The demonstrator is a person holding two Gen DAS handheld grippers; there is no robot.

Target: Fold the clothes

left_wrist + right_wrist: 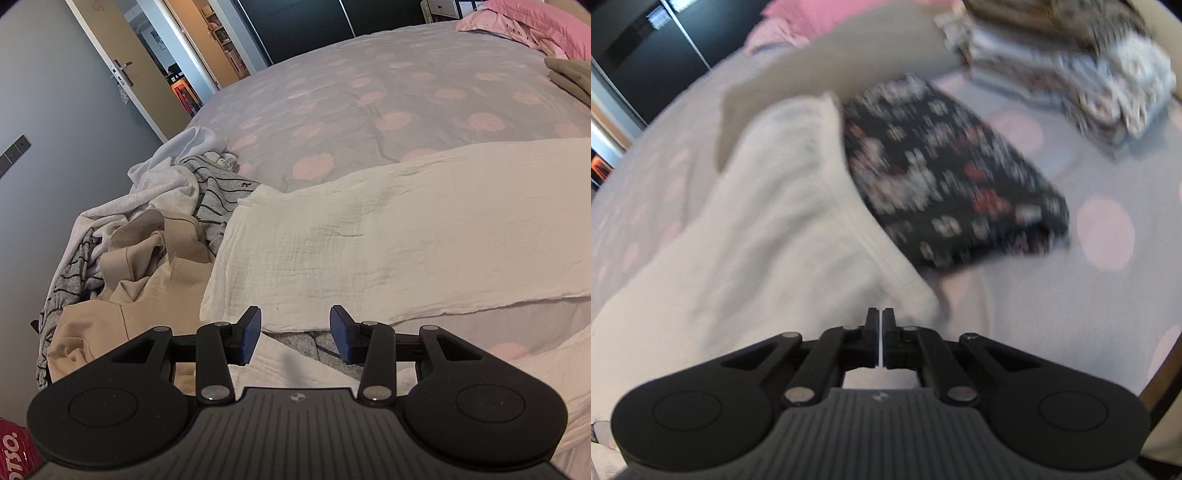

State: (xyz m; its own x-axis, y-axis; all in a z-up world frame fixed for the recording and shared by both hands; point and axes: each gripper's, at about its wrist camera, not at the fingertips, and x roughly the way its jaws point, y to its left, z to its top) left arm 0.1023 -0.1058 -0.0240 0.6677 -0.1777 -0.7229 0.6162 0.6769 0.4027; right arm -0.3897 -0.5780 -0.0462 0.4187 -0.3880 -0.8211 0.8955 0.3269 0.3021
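Note:
A white crinkled cloth (388,236) lies spread across the bed, folded into a long band. My left gripper (295,334) is open and empty, its blue pads (249,334) just above the cloth's near edge. In the right wrist view the same white cloth (757,229) runs away from me, blurred by motion. My right gripper (880,332) is shut on the near end of the white cloth, a thin white edge showing between the jaws.
A pile of unfolded clothes, beige (147,273), grey striped (218,192) and white (166,173), sits at the bed's left edge. A folded dark floral garment (945,173) lies beside the cloth, a stack of folded patterned clothes (1071,66) beyond. Pink pillows (535,22) are at the head.

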